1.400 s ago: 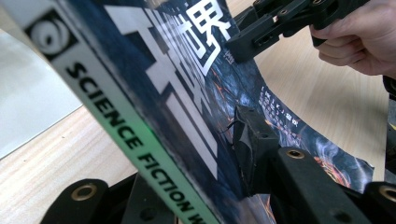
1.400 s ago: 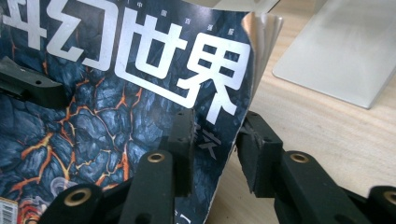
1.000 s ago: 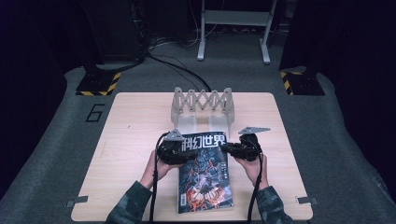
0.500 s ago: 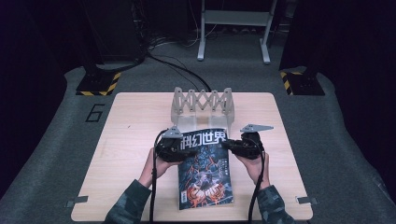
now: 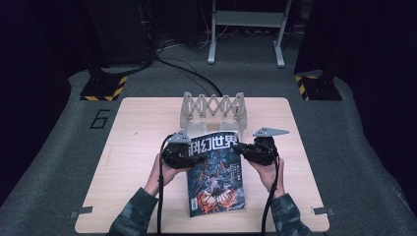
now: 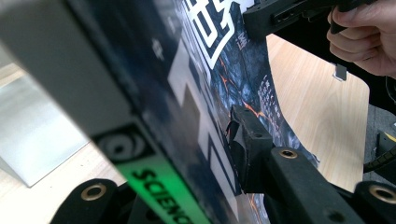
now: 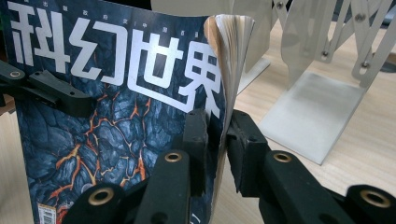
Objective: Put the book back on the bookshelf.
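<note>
Both grippers are clamped on the magazine (image 5: 215,172): the left gripper (image 5: 188,151) pinches its spine edge near the top, jaws nearly closed with the cover between them, and the right gripper (image 7: 217,135) bites the opposite page edge, jaws narrowed onto the fanned pages. The magazine's top end tilts up off the desk (image 5: 133,128), its bottom end toward the near desk edge. Just beyond its top stands the metal accordion rack (image 5: 214,109), close by. Bare desk lies open to either side of the hands.
</note>
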Demonstrator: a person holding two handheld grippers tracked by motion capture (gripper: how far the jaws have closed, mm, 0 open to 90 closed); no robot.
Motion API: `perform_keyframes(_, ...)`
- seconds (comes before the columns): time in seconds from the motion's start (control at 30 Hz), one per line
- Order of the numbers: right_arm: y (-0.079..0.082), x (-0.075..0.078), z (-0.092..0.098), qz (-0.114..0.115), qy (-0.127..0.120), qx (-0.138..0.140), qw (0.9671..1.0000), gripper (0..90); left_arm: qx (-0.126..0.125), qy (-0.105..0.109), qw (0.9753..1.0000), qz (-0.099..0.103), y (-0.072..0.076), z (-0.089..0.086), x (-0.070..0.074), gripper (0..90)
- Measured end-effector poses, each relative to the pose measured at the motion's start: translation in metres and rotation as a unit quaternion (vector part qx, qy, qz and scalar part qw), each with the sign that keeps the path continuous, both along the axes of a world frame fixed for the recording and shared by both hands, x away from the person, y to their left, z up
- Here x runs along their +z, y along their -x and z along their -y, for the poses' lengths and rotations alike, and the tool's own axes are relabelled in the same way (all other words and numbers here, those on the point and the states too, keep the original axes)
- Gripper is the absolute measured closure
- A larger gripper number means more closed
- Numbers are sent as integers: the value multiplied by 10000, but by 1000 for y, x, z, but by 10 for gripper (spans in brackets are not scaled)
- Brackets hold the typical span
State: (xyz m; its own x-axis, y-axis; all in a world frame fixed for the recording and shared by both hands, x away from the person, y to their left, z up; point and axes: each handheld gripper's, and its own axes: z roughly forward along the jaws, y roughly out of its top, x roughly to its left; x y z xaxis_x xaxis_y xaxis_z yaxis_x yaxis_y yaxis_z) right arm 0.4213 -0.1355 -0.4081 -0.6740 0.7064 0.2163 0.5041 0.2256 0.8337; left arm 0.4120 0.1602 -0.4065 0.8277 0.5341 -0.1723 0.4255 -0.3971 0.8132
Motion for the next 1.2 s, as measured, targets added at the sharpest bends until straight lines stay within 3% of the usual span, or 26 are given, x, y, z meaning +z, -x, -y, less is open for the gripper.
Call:
perform_keyframes(0.67,5,30,-7,567,104,-19,9983,794,43,101,9994,314,3,-2,17,759)
perform_keyframes(0.97,6,38,-10,868,136,35,9961,794,91,-1,9979,637,7,-3,25,766)
perform_keyframes(1.2,6,43,-9,1027,74,9,9947,792,197,-149,9936,1103,11,0,31,778)
